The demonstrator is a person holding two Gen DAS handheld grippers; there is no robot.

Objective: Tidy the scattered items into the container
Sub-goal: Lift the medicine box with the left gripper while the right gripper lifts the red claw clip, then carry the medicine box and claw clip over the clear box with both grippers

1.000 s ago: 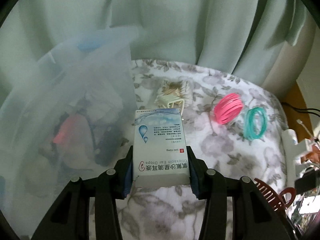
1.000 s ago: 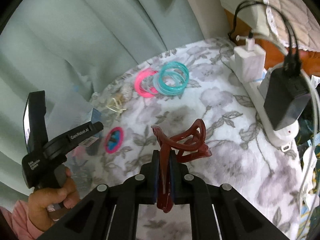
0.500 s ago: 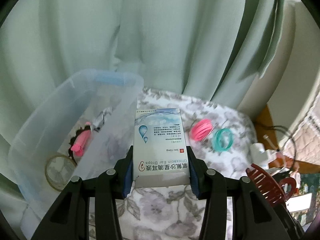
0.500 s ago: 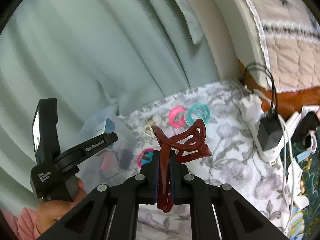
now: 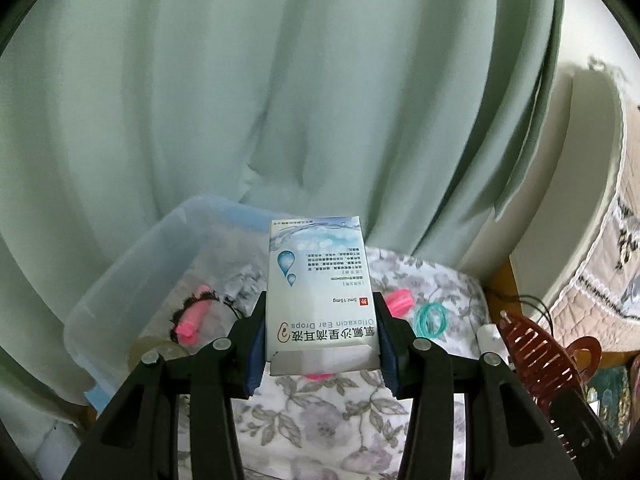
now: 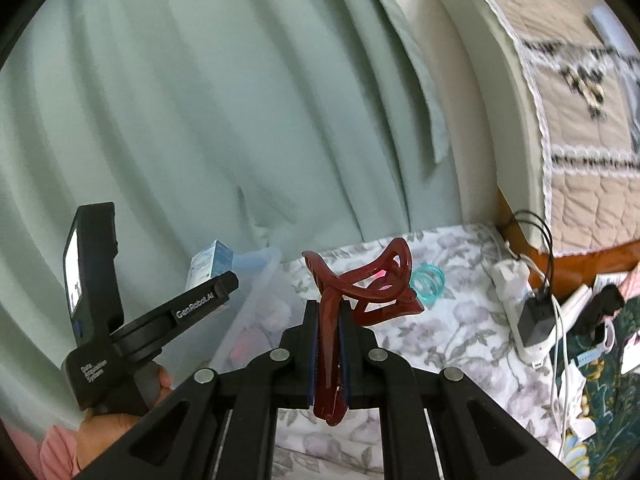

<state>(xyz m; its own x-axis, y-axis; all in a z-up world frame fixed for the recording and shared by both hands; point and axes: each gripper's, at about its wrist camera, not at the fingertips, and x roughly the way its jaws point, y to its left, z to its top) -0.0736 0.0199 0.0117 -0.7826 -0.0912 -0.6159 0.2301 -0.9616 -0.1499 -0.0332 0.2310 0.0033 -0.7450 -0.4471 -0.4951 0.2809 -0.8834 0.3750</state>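
Glossy cardboard ear-drops box [image 5: 318, 294] in left tool [image 5: 320, 344], above translucent plastic bin [image 5: 120, 280]

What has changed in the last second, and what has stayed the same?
Both tongs rose high above the floral cloth. The left tongs swung from beside the clear bin to look down into it. Nothing was released: the ear drops box and dark red hair claw stay clamped, the coil hair ties unmoved.
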